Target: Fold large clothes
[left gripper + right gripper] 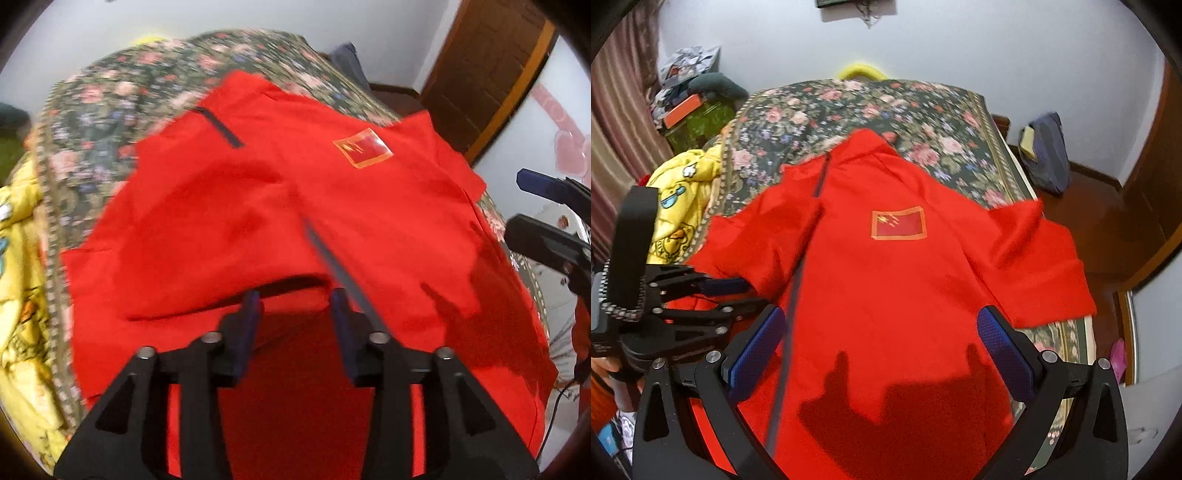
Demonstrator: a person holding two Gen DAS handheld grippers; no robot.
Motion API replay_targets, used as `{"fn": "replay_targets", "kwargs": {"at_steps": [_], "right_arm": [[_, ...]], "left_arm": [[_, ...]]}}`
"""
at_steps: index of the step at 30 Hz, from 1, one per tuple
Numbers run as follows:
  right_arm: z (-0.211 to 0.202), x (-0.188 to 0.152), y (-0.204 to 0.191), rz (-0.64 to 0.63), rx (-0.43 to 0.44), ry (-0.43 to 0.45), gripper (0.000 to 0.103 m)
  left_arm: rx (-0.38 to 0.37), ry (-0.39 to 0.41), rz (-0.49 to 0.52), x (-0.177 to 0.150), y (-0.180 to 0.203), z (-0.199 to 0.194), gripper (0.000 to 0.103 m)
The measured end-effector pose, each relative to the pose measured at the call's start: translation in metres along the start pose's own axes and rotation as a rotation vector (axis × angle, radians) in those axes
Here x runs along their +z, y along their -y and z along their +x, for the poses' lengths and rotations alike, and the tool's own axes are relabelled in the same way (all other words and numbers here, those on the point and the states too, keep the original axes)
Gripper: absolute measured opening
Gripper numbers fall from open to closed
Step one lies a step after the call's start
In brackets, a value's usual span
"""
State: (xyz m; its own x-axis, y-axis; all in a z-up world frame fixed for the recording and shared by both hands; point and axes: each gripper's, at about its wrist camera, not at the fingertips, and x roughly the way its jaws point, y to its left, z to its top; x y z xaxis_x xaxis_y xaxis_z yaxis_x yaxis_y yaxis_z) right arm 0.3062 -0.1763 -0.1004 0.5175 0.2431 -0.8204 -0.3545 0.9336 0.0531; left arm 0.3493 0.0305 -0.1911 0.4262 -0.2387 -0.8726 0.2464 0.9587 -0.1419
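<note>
A large red jacket [886,280] with a dark front zipper and a flag patch [899,223] lies spread front-up on a floral bed cover [849,110]. It also shows in the left wrist view [258,206], with one side partly folded over. My left gripper [295,306] hovers over the jacket's lower part, jaws parted, nothing between them; it shows in the right wrist view [735,295] at the left. My right gripper [882,332] is wide open above the jacket's lower front and empty; it shows at the right edge of the left wrist view [532,206].
A yellow cartoon-print garment [679,206] lies at the bed's left edge. A dark blue bag [1047,155] rests on the floor right of the bed. A wooden door [487,66] stands at the right. Cluttered items [687,96] sit at the far left by a curtain.
</note>
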Motion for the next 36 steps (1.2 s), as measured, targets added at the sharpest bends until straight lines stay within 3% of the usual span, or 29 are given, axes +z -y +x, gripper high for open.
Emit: {"fn": "replay_targets", "kwargs": {"at_steps": [8, 15, 23, 26, 30, 36], "right_arm": [[0.012, 0.020, -0.062, -0.168, 0.018, -0.007, 0.103], [0.060, 0.023, -0.130, -0.342, 0.051, -0.093, 0.103], [0.130, 0.020, -0.193, -0.508, 0.022, -0.205, 0.101], [0.152, 0.017, -0.206, -0.556, 0.011, -0.236, 0.095], [0.168, 0.011, -0.219, -0.622, -0.019, -0.230, 0.093], [0.171, 0.010, -0.233, -0.664, 0.016, -0.193, 0.068]], "left_arm": [[0.133, 0.066, -0.155, -0.041, -0.103, -0.058, 0.052], [0.303, 0.057, -0.283, -0.085, -0.178, -0.062, 0.052], [0.266, 0.018, -0.331, -0.118, -0.208, -0.043, 0.052], [0.252, 0.017, -0.342, -0.122, -0.213, -0.038, 0.052], [0.230, 0.023, -0.368, -0.124, -0.220, -0.035, 0.052], [0.215, 0.033, -0.409, -0.125, -0.227, -0.032, 0.052]]}}
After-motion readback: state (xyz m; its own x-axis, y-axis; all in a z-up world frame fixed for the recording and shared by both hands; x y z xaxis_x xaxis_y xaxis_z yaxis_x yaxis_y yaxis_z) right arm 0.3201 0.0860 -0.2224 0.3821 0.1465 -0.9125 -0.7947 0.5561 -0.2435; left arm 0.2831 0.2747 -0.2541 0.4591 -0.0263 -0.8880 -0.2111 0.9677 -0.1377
